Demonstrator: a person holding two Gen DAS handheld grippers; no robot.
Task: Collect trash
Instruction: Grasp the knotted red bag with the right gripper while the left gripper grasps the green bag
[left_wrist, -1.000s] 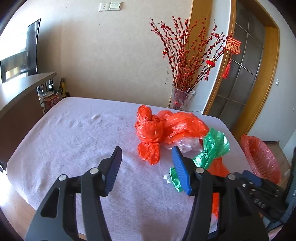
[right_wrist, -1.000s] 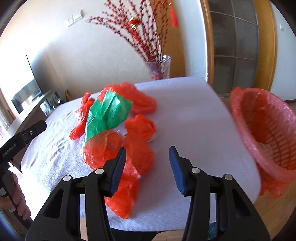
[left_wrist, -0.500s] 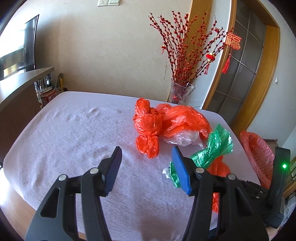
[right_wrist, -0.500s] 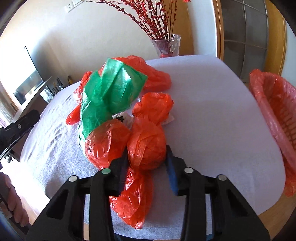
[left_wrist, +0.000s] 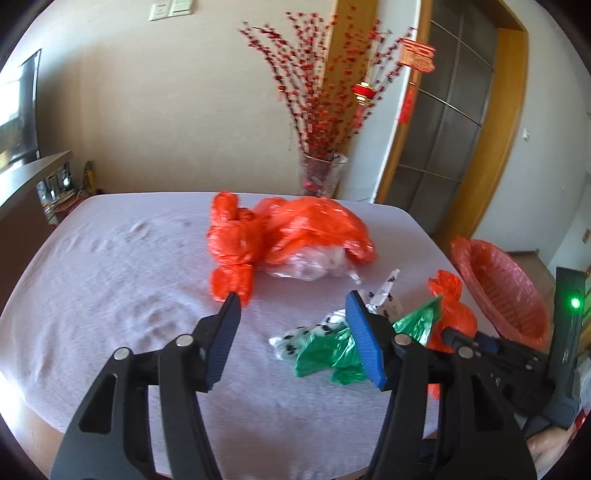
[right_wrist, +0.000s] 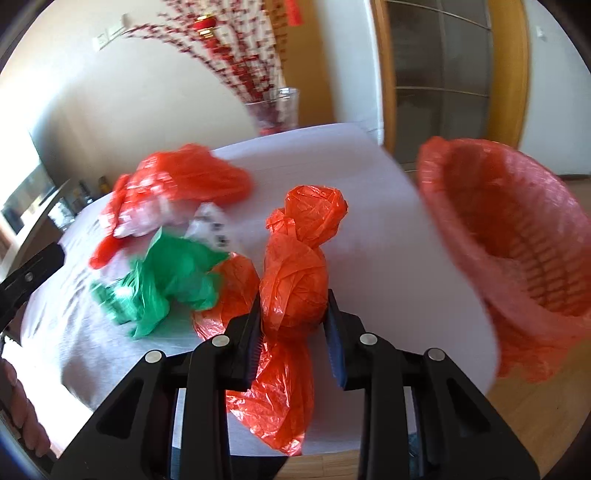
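My right gripper (right_wrist: 293, 314) is shut on a knotted orange plastic bag (right_wrist: 295, 280) and holds it lifted over the table's near edge, left of the red basket (right_wrist: 517, 236). The same bag (left_wrist: 448, 306) shows in the left wrist view, beside the basket (left_wrist: 498, 291). My left gripper (left_wrist: 291, 332) is open and empty above the white tablecloth (left_wrist: 110, 280). A crumpled green bag (left_wrist: 332, 350) lies just right of it, also seen in the right wrist view (right_wrist: 166, 280). A pile of orange bags (left_wrist: 280, 232) lies farther back.
A clear bag (left_wrist: 314, 262) sits under the orange pile, and a white spotted wrapper (left_wrist: 380, 295) lies by the green bag. A glass vase (left_wrist: 321, 173) with red berry branches stands past the table's far edge. A wooden door frame (left_wrist: 495, 122) is at right.
My right gripper closed on the orange bag, lifted it and swung right towards the basket. The green bag dropped flat onto the cloth. My left gripper stayed open and shifted slightly.
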